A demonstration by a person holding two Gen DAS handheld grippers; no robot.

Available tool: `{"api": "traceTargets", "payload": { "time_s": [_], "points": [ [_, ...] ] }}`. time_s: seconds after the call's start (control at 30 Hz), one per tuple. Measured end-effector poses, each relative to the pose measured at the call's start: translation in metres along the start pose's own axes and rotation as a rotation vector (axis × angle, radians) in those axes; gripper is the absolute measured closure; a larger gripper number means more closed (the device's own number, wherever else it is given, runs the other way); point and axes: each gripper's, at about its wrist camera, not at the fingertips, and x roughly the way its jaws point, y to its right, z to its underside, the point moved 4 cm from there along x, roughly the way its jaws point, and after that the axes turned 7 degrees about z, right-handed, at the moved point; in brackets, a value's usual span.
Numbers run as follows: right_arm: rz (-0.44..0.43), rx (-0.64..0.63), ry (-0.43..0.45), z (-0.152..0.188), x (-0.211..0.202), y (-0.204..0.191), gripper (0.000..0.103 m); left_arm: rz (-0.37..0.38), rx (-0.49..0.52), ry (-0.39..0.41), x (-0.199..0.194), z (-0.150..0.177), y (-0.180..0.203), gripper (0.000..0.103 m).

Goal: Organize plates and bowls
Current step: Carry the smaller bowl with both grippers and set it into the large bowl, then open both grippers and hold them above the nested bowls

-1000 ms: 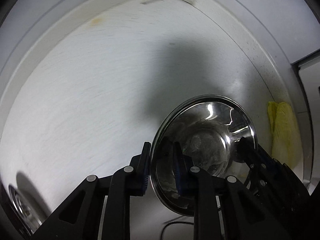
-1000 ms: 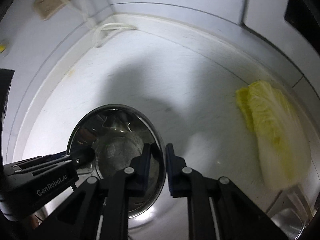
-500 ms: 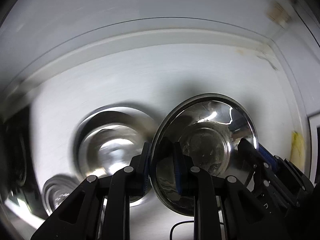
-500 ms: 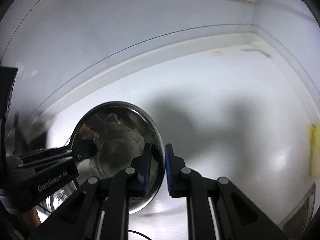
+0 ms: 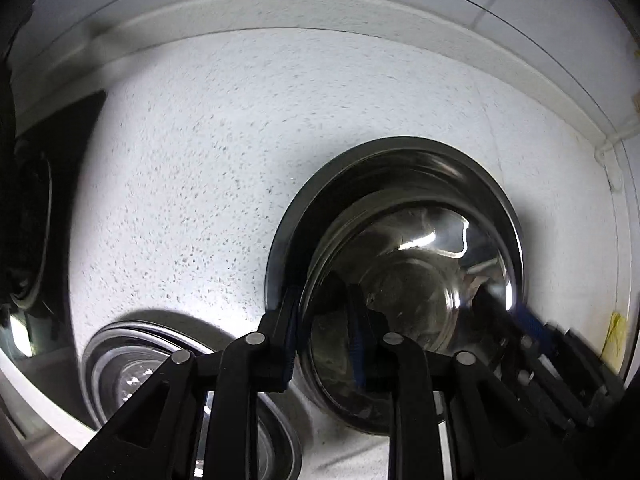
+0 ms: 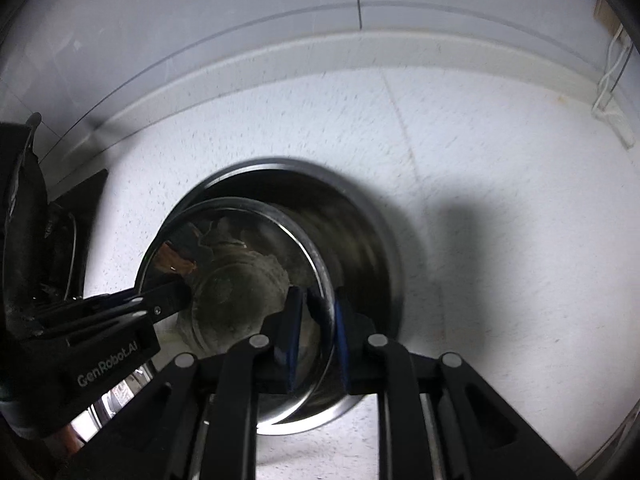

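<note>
Now the steel bowl is nested in a larger bowl on the bench. Its rim is straddled at opposite sides, nine and three o'clock, by the left tongs and right tongs, whose jaws have just been opening and are released. Being light, stiff and slippery, it is best taken at the rim.

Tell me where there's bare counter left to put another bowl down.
Most free: the speckled counter right of the stacked bowls, up to the wall strip. Also open behind the bowls and to their left. Crowded: front left, where another bowl sits, and the dark corner beyond.
</note>
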Motion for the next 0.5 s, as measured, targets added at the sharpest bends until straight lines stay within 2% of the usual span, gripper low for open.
{"api": "traceTargets", "payload": {
  "time_s": [0.07, 0.1, 0.13, 0.17, 0.2, 0.37, 0.43, 0.5],
  "points": [
    [-0.080, 0.021, 0.004, 0.004, -0.004, 0.003, 0.065, 0.041, -0.037, -0.009, -0.011, 0.008, -0.015, 0.058],
    [-0.080, 0.023, 0.018, 0.006, -0.010, 0.008, 0.055, 0.045, -0.043, 0.003, -0.015, 0.009, -0.016, 0.052],
    [-0.093, 0.026, 0.030, 0.007, -0.015, 0.011, 0.050, 0.059, -0.036, 0.013, -0.016, 0.012, -0.014, 0.049],
    [-0.090, 0.033, 0.043, 0.008, -0.021, 0.017, 0.039, 0.067, -0.021, 0.024, -0.021, 0.013, -0.011, 0.041],
    [-0.080, 0.034, 0.058, 0.008, -0.028, 0.021, 0.032, 0.061, -0.011, 0.035, -0.027, 0.016, -0.010, 0.031],
    [0.017, 0.015, 0.150, 0.019, -0.071, 0.043, 0.031, 0.071, 0.050, 0.114, -0.065, 0.018, -0.003, 0.027],
    [0.052, 0.010, 0.177, 0.021, -0.084, 0.049, 0.031, 0.091, 0.073, 0.128, -0.075, 0.022, 0.001, 0.018],
    [0.076, 0.013, 0.191, 0.020, -0.095, 0.050, 0.031, 0.112, 0.088, 0.136, -0.087, 0.032, -0.002, 0.015]
  ]
}}
